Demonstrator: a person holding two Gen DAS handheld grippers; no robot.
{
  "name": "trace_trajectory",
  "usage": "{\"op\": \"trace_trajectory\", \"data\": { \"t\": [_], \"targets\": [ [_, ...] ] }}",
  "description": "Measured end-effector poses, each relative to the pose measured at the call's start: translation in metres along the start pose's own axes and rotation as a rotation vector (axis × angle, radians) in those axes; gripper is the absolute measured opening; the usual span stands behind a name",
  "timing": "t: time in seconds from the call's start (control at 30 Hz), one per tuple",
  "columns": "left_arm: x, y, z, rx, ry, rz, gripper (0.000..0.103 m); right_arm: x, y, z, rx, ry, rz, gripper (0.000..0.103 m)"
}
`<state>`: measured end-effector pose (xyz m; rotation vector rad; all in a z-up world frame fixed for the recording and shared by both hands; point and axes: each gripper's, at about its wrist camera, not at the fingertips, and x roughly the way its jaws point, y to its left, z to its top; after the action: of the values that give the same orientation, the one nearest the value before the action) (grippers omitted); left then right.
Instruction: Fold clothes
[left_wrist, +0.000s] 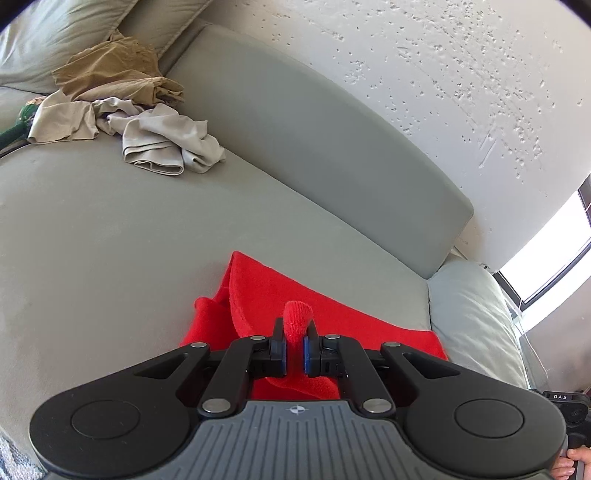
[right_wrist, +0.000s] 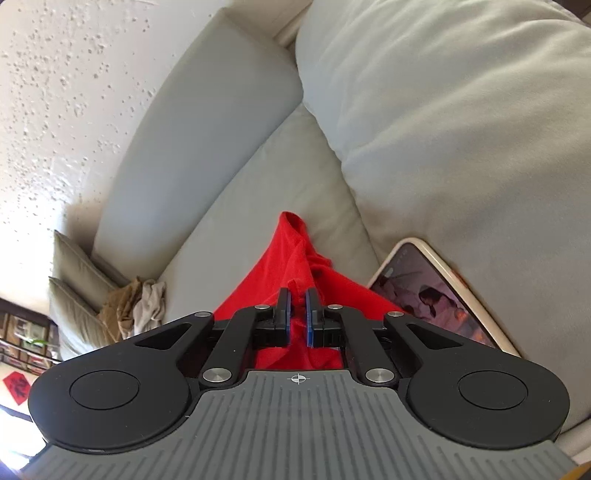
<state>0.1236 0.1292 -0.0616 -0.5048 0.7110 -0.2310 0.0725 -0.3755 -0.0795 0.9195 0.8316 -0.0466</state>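
A bright red garment (left_wrist: 295, 291) lies on the grey sofa seat (left_wrist: 110, 240), close under both grippers. My left gripper (left_wrist: 294, 332) is shut on a bunched fold of the red garment that pokes up between its blue pads. In the right wrist view the red garment (right_wrist: 284, 258) stretches away as a narrow ridge, and my right gripper (right_wrist: 297, 306) is shut on its near part. The cloth below both grippers is hidden by their bodies.
A heap of tan and beige clothes (left_wrist: 122, 107) sits at the far end of the seat, also seen as the clothes heap (right_wrist: 136, 306). A phone (right_wrist: 432, 291) with a lit screen leans against the big sofa cushion (right_wrist: 461, 129). A textured white wall (left_wrist: 443, 74) stands behind the backrest.
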Motion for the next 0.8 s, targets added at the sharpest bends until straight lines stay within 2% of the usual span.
{"op": "trace_trajectory", "data": {
  "t": [0.13,0.23,0.27,0.3,0.37,0.43,0.5,0.53,0.6,0.67,0.7,0.8],
  "targets": [
    [-0.015,-0.006,-0.014,0.033,-0.004,0.040,0.006,-0.006,0.001,-0.012,-0.049,0.000,-0.034,0.007],
    [-0.024,-0.012,-0.021,0.067,-0.011,0.085,0.014,-0.011,0.002,-0.020,-0.085,0.001,-0.060,0.008],
    [-0.027,-0.013,-0.023,0.079,-0.014,0.100,0.020,-0.012,0.002,-0.023,-0.097,0.001,-0.069,0.008],
    [-0.029,-0.015,-0.026,0.091,-0.016,0.115,0.030,-0.013,0.003,-0.026,-0.111,0.007,-0.088,0.014],
    [-0.035,-0.019,-0.031,0.114,-0.021,0.145,0.040,-0.018,0.004,-0.031,-0.123,0.005,-0.131,0.026],
    [-0.041,-0.022,-0.036,0.137,-0.026,0.175,0.041,-0.031,0.005,-0.036,-0.136,-0.032,-0.133,0.046],
    [-0.047,-0.025,-0.040,0.160,-0.031,0.205,0.041,-0.047,0.012,-0.041,-0.156,-0.064,-0.124,0.056],
    [-0.050,-0.027,-0.043,0.172,-0.034,0.220,0.041,-0.053,0.015,-0.043,-0.165,-0.063,-0.110,0.057],
    [-0.048,-0.034,-0.049,0.198,-0.026,0.229,0.041,-0.062,0.024,-0.048,-0.179,-0.037,-0.062,0.062],
    [-0.034,-0.044,-0.056,0.229,0.000,0.206,0.042,-0.058,0.033,-0.052,-0.193,0.011,-0.018,0.073],
    [-0.026,-0.050,-0.060,0.245,0.013,0.194,0.045,-0.050,0.037,-0.053,-0.204,0.038,-0.009,0.083],
    [-0.005,-0.066,-0.071,0.292,0.053,0.158,0.045,-0.020,0.047,-0.055,-0.223,0.114,-0.022,0.086]
  ]
}}
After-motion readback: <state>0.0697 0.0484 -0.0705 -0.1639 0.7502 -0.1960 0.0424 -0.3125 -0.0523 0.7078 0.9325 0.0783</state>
